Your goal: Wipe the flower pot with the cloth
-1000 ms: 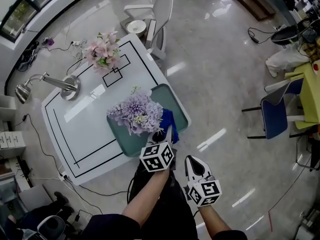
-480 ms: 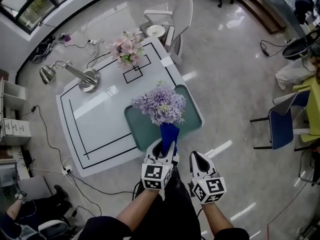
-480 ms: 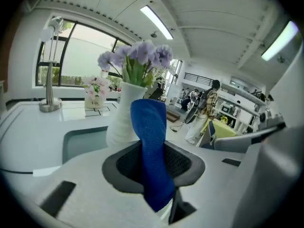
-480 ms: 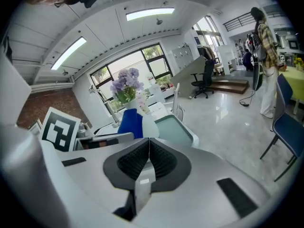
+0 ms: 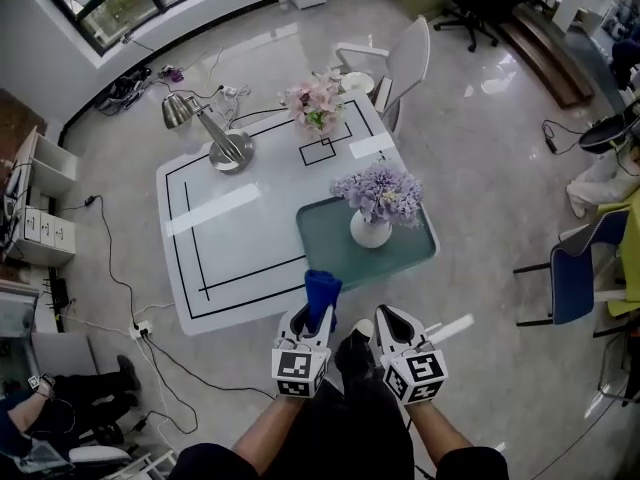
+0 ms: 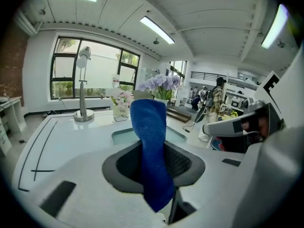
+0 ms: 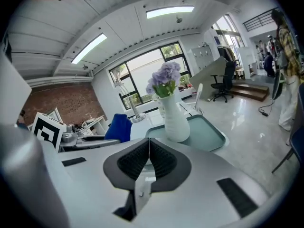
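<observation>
A white flower pot [image 5: 371, 229] holding purple flowers [image 5: 380, 189] stands on a teal tray [image 5: 330, 253] at the near right corner of the white table. The pot [image 7: 174, 117] also shows in the right gripper view, upright on the tray [image 7: 205, 136]. My left gripper [image 5: 312, 318] is shut on a blue cloth [image 5: 320, 294], which sticks up between its jaws [image 6: 151, 151] just short of the table's near edge. Beside it, my right gripper [image 5: 389, 320] is shut with nothing in it [image 7: 148, 159], also off the table, nearer me than the tray.
On the table's far side stand a silver desk lamp [image 5: 215, 138] and a pink flower bunch [image 5: 314, 102]. A white chair [image 5: 405, 60] stands beyond the table; a blue chair [image 5: 577, 273] is at the right. Cables [image 5: 120, 298] lie on the floor at the left.
Both grippers and the cloth have drawn back from the tray toward me. The cloth no longer touches the pot, and the whole pot now shows.
</observation>
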A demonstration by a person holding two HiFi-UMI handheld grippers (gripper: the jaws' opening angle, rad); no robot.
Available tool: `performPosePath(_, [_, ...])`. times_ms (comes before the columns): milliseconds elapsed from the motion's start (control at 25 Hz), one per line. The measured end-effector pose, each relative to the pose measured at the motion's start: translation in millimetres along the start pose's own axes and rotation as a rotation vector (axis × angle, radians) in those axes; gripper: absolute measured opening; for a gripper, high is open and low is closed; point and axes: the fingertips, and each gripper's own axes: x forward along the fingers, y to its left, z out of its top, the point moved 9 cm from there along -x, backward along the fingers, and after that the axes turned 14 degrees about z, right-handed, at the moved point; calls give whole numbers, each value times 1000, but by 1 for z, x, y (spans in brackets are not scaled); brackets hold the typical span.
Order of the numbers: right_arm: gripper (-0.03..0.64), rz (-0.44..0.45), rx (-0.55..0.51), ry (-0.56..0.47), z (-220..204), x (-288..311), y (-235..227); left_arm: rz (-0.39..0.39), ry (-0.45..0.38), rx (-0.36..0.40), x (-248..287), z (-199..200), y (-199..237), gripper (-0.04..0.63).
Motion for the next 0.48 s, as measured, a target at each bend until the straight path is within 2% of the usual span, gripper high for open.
performPosePath(280, [9, 97, -78, 43, -26, 6, 78, 93, -37, -33, -82, -26, 52, 120])
performPosePath(480, [9, 183, -157, 64, -57, -6, 145, 140, -87, -58, -151, -52, 68, 120])
